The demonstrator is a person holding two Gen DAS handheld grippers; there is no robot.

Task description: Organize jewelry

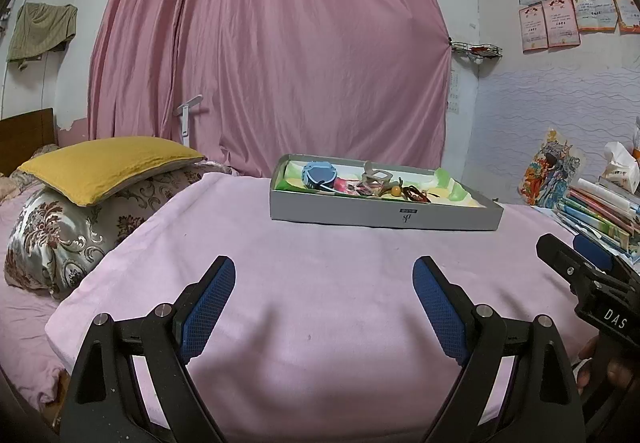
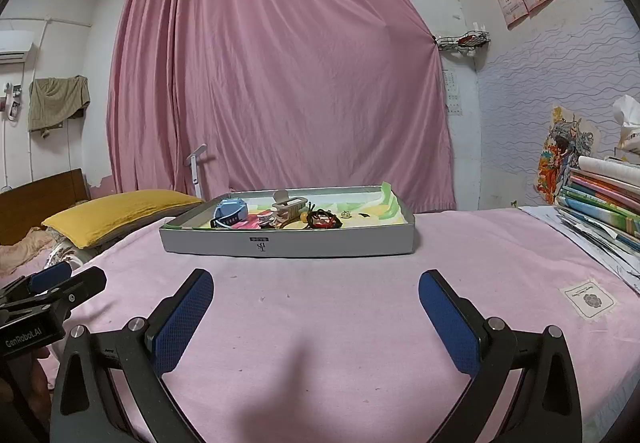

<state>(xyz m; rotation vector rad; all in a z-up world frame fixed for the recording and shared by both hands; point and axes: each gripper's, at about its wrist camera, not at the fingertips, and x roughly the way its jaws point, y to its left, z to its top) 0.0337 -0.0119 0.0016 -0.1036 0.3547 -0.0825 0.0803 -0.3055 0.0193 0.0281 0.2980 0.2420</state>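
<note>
A shallow grey box lies on the pink bedspread ahead of both grippers. Inside it are a blue watch, a pale hair clip, a yellow bead, dark red-black bands and small pieces. My left gripper is open and empty, well short of the box. My right gripper is open and empty, close to the box's front wall. The right gripper also shows at the right edge of the left wrist view.
A yellow pillow on a patterned cushion lies at the left. A stack of books stands at the right edge of the bed. A pink curtain hangs behind.
</note>
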